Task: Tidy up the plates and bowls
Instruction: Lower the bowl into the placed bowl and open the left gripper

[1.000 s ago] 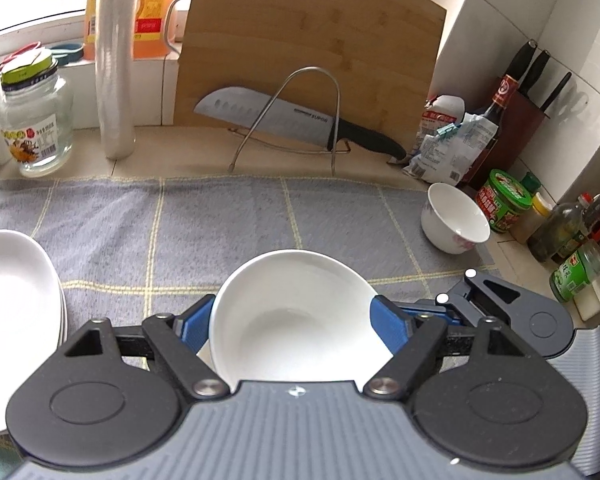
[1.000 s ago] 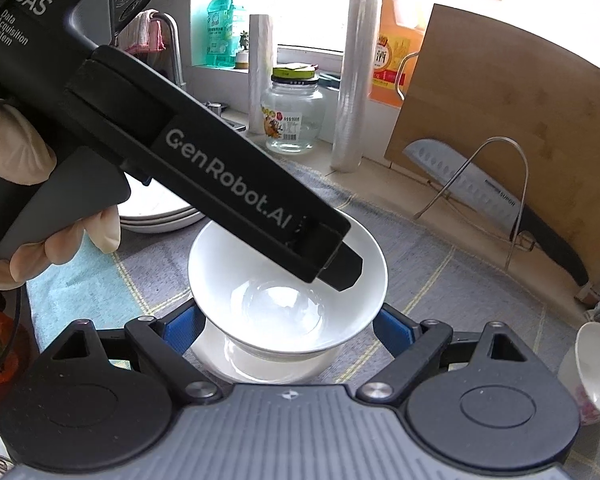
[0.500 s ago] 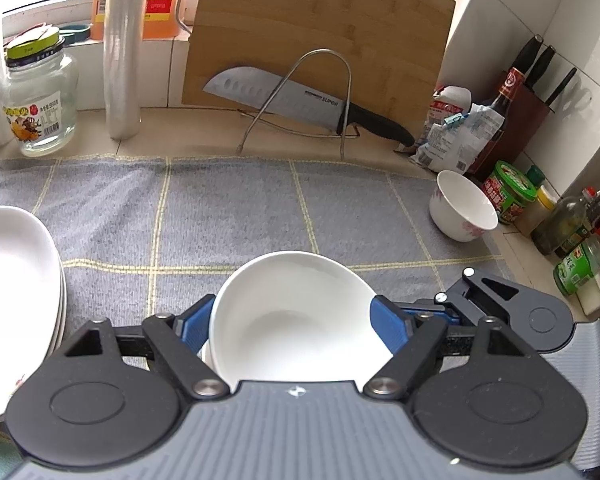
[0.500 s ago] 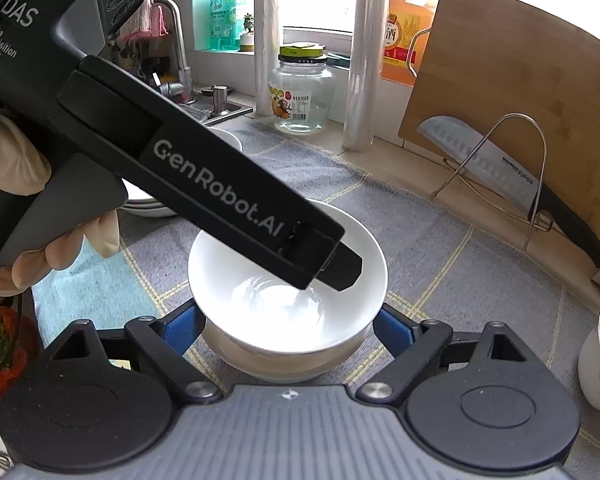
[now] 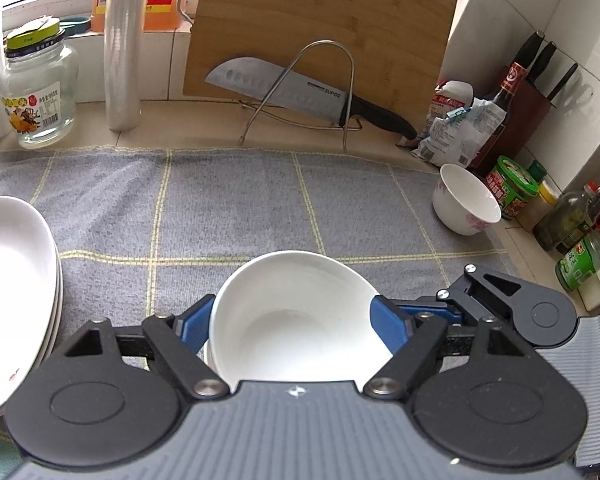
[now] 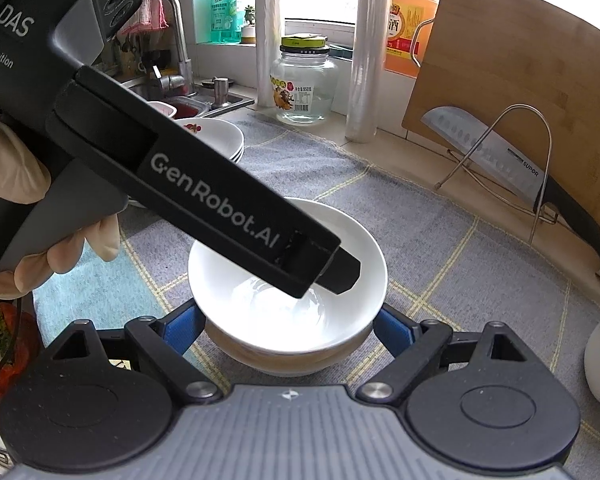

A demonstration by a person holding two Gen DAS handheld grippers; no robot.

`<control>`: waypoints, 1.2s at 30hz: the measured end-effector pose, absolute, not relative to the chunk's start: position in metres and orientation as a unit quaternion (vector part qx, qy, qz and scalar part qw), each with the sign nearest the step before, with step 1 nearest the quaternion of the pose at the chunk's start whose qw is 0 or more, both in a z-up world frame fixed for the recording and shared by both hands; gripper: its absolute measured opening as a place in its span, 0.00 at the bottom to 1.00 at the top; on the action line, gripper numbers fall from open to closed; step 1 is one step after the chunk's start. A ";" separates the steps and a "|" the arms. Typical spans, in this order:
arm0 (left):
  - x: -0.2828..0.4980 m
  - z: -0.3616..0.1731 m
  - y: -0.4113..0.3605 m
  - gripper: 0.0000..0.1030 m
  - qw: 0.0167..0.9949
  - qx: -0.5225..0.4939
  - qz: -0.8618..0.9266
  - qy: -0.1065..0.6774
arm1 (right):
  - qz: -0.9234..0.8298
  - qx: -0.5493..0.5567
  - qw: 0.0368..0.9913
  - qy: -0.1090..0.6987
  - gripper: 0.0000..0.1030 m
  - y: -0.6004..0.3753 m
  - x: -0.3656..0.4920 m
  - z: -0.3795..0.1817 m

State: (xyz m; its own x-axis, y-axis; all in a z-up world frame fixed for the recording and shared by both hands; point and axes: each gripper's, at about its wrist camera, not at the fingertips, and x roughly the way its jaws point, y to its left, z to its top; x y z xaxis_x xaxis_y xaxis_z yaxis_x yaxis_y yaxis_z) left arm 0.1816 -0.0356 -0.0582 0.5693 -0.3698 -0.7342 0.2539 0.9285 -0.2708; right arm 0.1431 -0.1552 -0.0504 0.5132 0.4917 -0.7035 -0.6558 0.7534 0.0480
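A grey checked cloth (image 5: 228, 208) covers the kitchen bench. Mid-bench, near its front edge, the left hand-held gripper (image 5: 296, 322) clamps a white bowl (image 5: 300, 316), apparently nesting it into another bowl (image 6: 288, 360); the right hand-held gripper (image 6: 288, 330) waits open around them.

supor on knife (image 5: 300, 92), genrobot.ai on left gripper (image 6: 320, 276)

left wrist: I'm looking steeply down, close over the white ceramic bowl (image 5: 296, 320), facing the bamboo cutting board (image 5: 320, 36) | right wrist: I'm looking down, equally near, from the right | I'm seeing both sharing bowl, board, grey checked cloth (image 6: 440, 240)
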 end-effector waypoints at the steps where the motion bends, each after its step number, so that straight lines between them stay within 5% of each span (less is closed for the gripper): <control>1: 0.182 -0.059 -0.036 0.79 0.883 -0.067 -0.176 0.429 | 0.333 -0.113 0.862 0.364 0.90 -0.155 0.143 -0.050; 13: 0.181 -0.061 -0.036 0.80 0.887 -0.056 -0.177 0.424 | 0.333 -0.115 0.862 0.365 0.91 -0.155 0.143 -0.051; 16: 0.181 -0.060 -0.033 0.81 0.891 -0.054 -0.171 0.416 | 0.334 -0.111 0.863 0.363 1.00 -0.157 0.142 -0.050; 28: 0.163 -0.049 -0.021 0.94 0.915 -0.047 -0.150 0.372 | 0.324 -0.103 0.868 0.362 1.00 -0.168 0.134 -0.048; 36: 0.147 -0.049 -0.019 0.94 0.920 -0.032 -0.150 0.362 | 0.295 -0.092 0.877 0.368 1.00 -0.178 0.127 -0.044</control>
